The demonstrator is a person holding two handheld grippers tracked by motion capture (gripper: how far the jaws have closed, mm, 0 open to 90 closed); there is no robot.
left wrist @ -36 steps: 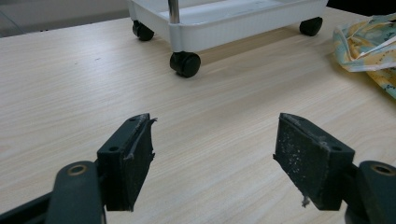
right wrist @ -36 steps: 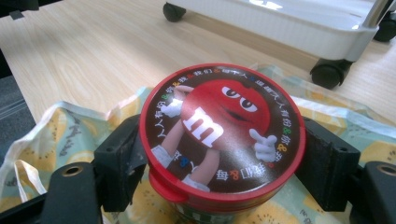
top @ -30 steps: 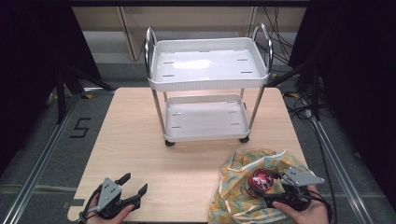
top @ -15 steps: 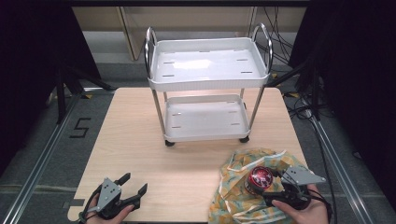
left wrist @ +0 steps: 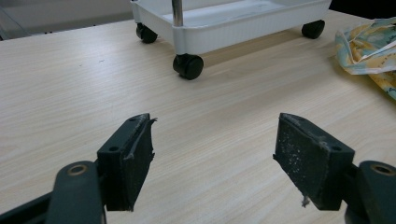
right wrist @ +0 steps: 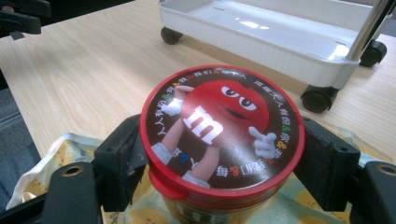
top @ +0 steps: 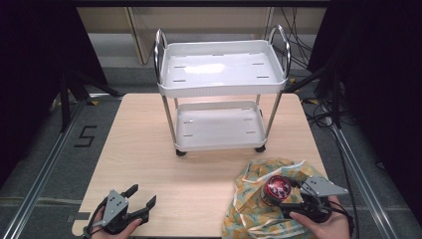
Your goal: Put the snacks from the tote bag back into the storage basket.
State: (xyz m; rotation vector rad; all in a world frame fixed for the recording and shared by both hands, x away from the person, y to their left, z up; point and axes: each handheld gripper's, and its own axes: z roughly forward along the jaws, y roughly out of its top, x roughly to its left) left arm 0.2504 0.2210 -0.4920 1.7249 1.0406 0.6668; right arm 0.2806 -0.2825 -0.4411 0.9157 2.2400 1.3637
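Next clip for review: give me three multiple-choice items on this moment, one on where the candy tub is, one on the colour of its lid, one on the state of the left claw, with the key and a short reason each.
1. Where is the candy tub?
A. On the cart's top shelf
B. Between the jaws of the right claw, above the patterned bag
C. On the floor beside the table

2. What colour is the rim of the tub's lid?
A. Red
B. Blue
C. White

3. How does the left claw stand?
A. Shut on the bag
B. Shut on a cart wheel
C. Open, nothing between its jaws

Key: 1 B, the right gripper view shows a jaw against each side of the tub, with the bag beneath. 2 A, the rim is red in the right gripper view. 3 C, the left gripper view shows the jaws wide apart over the bare table.
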